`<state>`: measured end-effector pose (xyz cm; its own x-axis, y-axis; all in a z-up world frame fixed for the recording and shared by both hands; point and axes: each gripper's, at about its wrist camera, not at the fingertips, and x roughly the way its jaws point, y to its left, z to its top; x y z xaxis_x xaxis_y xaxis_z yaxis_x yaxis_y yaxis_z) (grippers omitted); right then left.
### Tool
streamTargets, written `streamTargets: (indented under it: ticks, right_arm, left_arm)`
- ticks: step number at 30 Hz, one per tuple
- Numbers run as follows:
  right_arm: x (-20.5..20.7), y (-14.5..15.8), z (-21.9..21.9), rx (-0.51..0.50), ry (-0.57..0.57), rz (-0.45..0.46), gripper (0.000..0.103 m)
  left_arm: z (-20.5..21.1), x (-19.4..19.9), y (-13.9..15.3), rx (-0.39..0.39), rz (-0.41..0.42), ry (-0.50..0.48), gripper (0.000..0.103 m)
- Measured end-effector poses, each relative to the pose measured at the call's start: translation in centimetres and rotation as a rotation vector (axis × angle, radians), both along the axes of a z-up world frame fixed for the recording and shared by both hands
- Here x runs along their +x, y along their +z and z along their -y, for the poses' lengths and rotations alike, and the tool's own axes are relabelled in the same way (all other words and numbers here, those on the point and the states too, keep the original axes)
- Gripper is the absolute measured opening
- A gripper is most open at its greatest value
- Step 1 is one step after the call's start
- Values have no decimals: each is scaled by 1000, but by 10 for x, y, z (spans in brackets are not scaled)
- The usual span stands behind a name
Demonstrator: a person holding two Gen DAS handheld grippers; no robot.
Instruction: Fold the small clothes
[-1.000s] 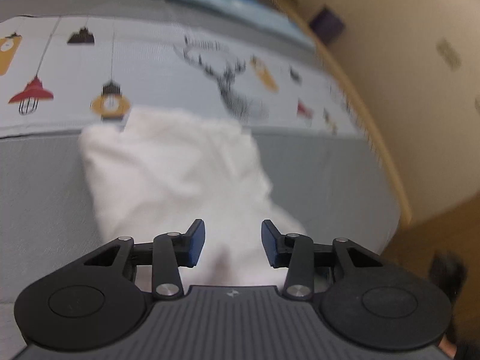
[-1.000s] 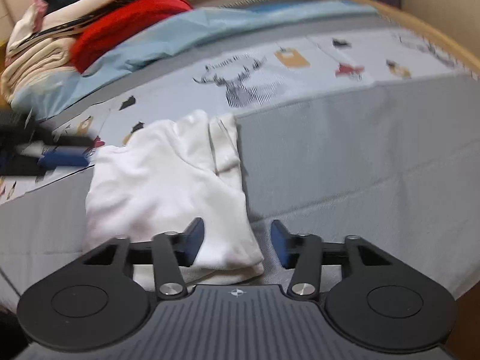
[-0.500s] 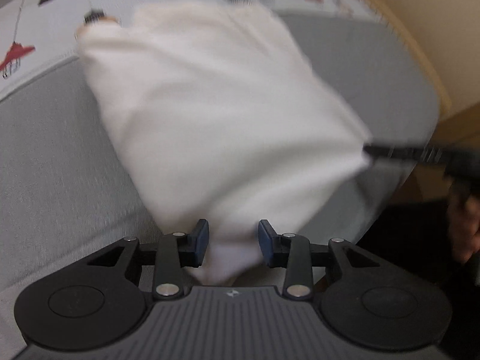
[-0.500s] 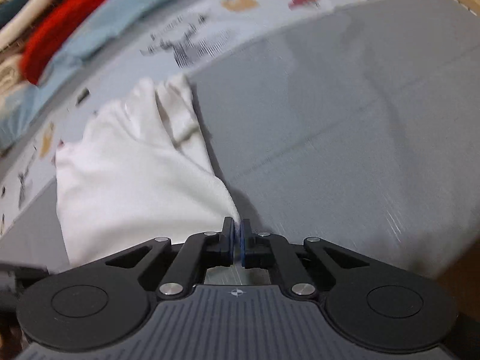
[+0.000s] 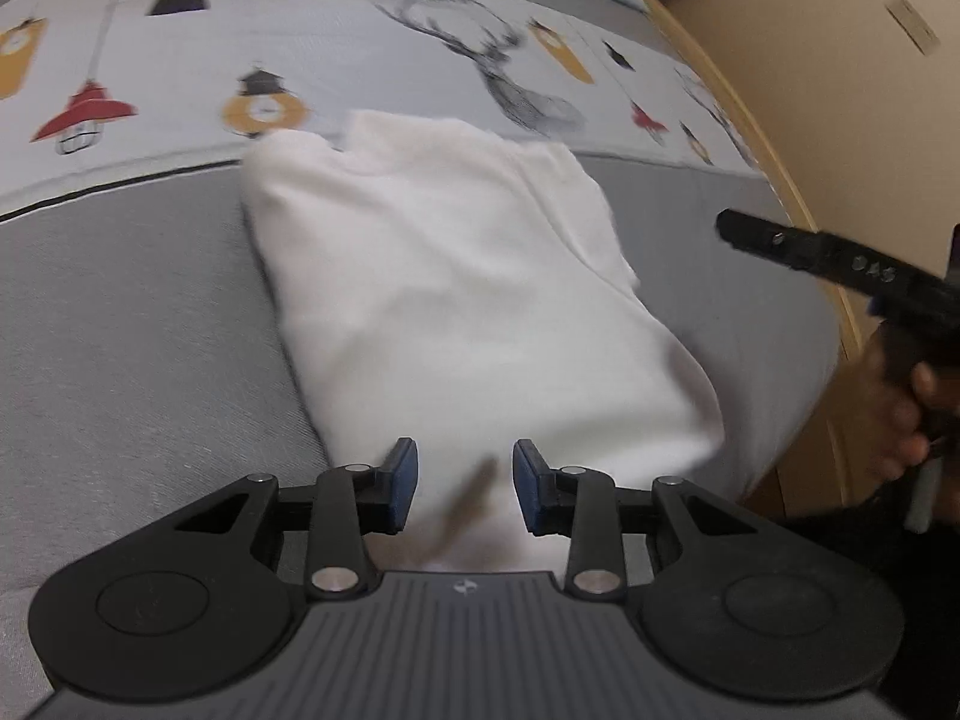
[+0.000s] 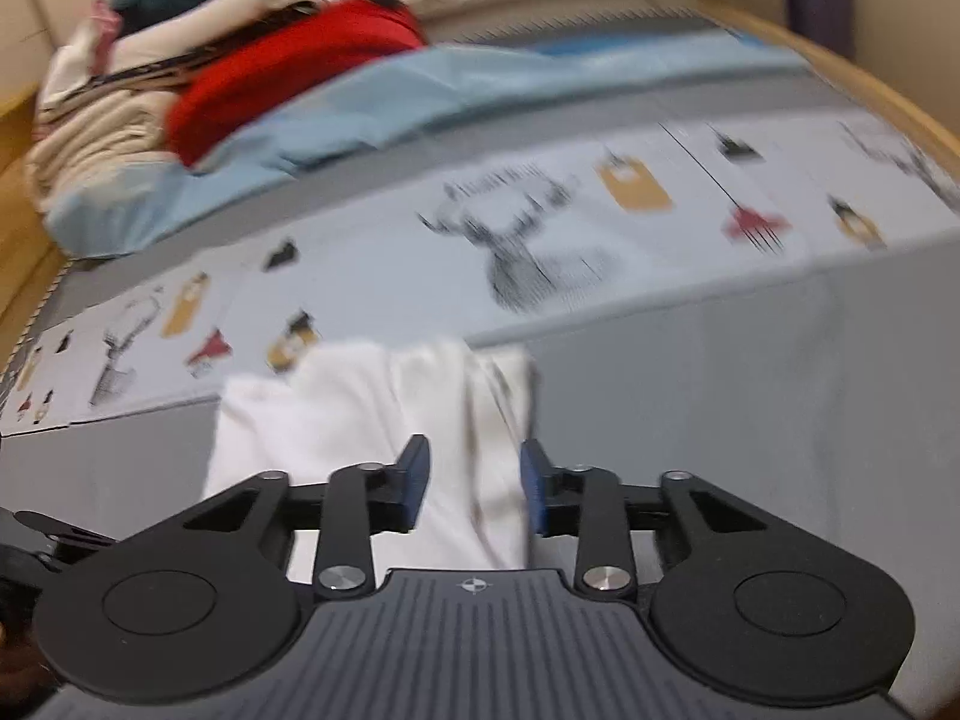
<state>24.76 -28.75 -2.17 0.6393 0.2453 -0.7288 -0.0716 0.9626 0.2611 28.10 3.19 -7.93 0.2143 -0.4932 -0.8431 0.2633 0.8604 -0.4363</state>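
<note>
A white small garment [image 5: 456,276] lies folded on the grey part of the bed cover [image 5: 120,330]. My left gripper [image 5: 463,483] hovers over its near edge; its jaws are closing with white cloth in the gap, and the pads do not press on it. The right gripper [image 6: 474,483] stands over the garment's [image 6: 360,408] right side, and its jaws are opening with cloth lying under the gap. In the left wrist view the right gripper [image 5: 840,264] shows at the right, held by a hand [image 5: 900,408].
A patterned band with lamps and deer [image 6: 540,252] runs across the bed behind the garment. Farther back lie a light blue sheet [image 6: 420,96] and a pile of clothes [image 6: 120,108] with a red piece [image 6: 288,78]. The bed's wooden edge [image 5: 798,204] runs along the right.
The right gripper, shut on the garment's corner half a second ago, has let go and pulled back upward. The left gripper has sunk toward the garment's near edge and narrowed slightly.
</note>
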Motion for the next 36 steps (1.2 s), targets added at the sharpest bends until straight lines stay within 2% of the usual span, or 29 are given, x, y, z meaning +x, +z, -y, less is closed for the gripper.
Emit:
streamTargets:
  ticks: [3,4,5,7,11,12,15,17,19,23,25,26,28,31,33,36]
  right_arm:
    - [24,-27,-4,44,-19,-31,37]
    - [34,-41,-6,55,-30,-77,37]
    - [41,-47,-8,50,-42,-124,37]
    - [55,-55,-10,93,-61,-133,37]
    - [74,-78,-13,113,-91,-200,38]
    - [76,-81,-12,127,-100,-203,39]
    - [77,-77,-12,132,-116,-147,3]
    - [71,-65,-12,129,-137,-72,3]
    - [67,-58,-8,119,-152,-36,3]
    - [68,-70,9,91,-235,-141,4]
    - [64,-64,13,0,-281,-120,8]
    - [61,-58,16,1,-283,-87,8]
    - [51,-42,18,59,-222,-6,8]
    - [40,-33,4,103,16,40,8]
    - [37,-42,-9,107,146,-27,13]
    - [40,-79,-21,-86,199,-229,13]
  left_arm:
    - [-5,4,-1,35,22,14,37]
    - [-5,6,-3,30,24,21,37]
    - [-2,8,-2,25,26,28,37]
    - [-4,16,-2,18,34,52,38]
    - [-6,22,3,23,25,120,37]
    - [-9,24,2,27,22,138,37]
    - [-16,29,3,33,25,185,37]
    - [-17,33,6,26,40,210,37]
    - [-14,36,10,18,70,222,38]
    - [-2,39,15,-8,94,230,38]
    - [6,40,15,-9,98,226,37]
    - [9,40,15,-5,99,221,37]
    - [15,41,15,8,104,211,38]
    - [22,43,11,23,101,206,37]
    - [24,44,8,31,94,210,37]
    - [27,46,6,31,91,214,37]
